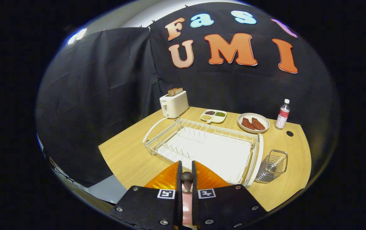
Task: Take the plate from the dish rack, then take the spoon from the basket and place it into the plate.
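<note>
The gripper (pixel 186 174) has its two fingers drawn close together, pinching the spoon (pixel 186 179) between them: a rounded dark knob sits in the narrow gap at the fingertips, and a smooth pinkish handle runs back down the slot toward the gripper body. Directly under and just ahead of the fingers lies the plate (pixel 170 179), a glossy orange disc with fine radial ridges that catch the light; its rim shows on both sides of the fingers, resting on the table's (pixel 128 156) pale wood-grain top at the near edge.

Just beyond the plate stands the dish rack (pixel 202 143), a rectangular frame of thin white wire over a flat white drip tray, with rows of short upright prongs along its left part. To the right of the rack, ahead and right of the fingers, stands the basket (pixel 272 166), a small boxy holder of shiny bare metal wire.

Farther beyond the rack, a white boxy toaster (pixel 174 104) holds two slices of bread upright in its slots. Right of it sit a white divided dish (pixel 214 116) with small heaps of grains, a round white bowl (pixel 253 122) holding reddish-brown pieces, and a clear plastic bottle (pixel 283 114) with a white cap.
</note>
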Available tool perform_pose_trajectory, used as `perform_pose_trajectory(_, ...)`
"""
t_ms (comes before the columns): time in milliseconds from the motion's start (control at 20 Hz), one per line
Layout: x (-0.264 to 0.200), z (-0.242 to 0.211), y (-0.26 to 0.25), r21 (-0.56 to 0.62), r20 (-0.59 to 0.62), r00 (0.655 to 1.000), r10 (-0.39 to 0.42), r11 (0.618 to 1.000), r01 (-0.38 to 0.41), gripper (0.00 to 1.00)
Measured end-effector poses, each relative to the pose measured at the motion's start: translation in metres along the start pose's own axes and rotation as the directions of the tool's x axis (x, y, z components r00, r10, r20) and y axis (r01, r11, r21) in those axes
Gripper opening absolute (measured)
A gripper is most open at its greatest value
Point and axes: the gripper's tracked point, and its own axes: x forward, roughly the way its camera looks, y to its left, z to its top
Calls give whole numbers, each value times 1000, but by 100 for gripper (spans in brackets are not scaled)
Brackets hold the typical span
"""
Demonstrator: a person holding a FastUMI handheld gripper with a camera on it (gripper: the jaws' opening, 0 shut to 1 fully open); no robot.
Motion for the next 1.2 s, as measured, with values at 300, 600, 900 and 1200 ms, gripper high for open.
perform_pose_trajectory(300,14,-25,8,-30,-29,1000,6,1000,-7,11)
perform_pose_trajectory(600,23,-40,23,-76,-38,998,47,996,-50,12)
perform_pose_trajectory(900,13,-50,14,-73,-53,998,43,996,-47,14)
perform_pose_trajectory(1200,-1,-75,-20,-50,-124,992,-32,998,26,21)
